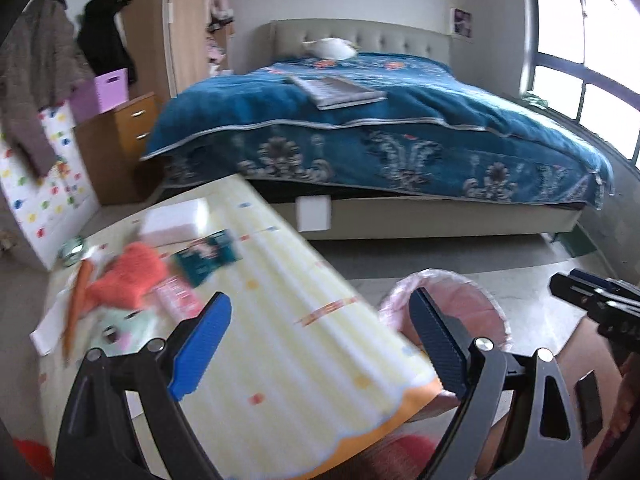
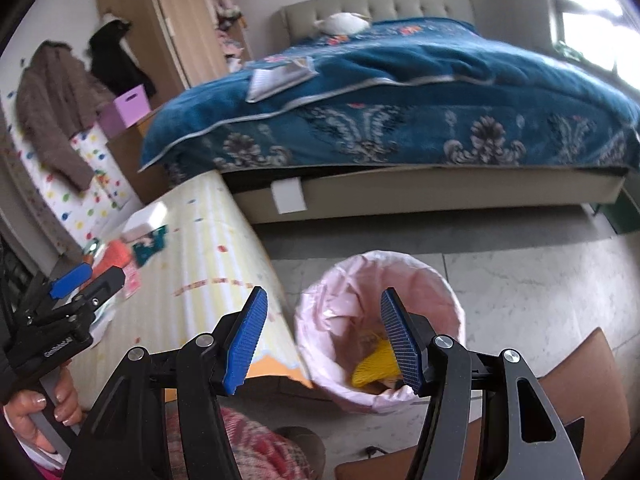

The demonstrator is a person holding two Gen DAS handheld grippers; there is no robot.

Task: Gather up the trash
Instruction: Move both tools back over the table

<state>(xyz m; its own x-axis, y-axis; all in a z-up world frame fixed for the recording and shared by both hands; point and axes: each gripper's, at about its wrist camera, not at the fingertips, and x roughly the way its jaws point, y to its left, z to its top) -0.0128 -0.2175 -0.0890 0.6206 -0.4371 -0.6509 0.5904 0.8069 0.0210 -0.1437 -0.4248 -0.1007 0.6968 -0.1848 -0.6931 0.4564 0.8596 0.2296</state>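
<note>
Right gripper (image 2: 324, 336) gapes above bin (image 2: 452, 300), seemingly beside table edge (image 2: 276, 296).

Striped tabletop with a cluster of items at its far left end, pale floor beside it.

The tabletop (image 1: 288, 320) wears a yellow-and-white striped cover with small coloured marks and an orange scalloped edge. On its far left part lie a white box (image 1: 174, 220), a teal printed packet (image 1: 208, 254), a fuzzy orange cloth (image 1: 128, 280), a pink wrapper (image 1: 178, 294), a long orange carrot-like stick (image 1: 76, 304), white paper (image 1: 50, 324) and a small round greenish tin (image 1: 72, 251). On the pale marbled floor (image 2: 520, 280), just beside the tabletop's near corner, stands a bin (image 2: 380, 320) lined with a pink bag, yellow netting (image 2: 374, 368) inside it.
</note>
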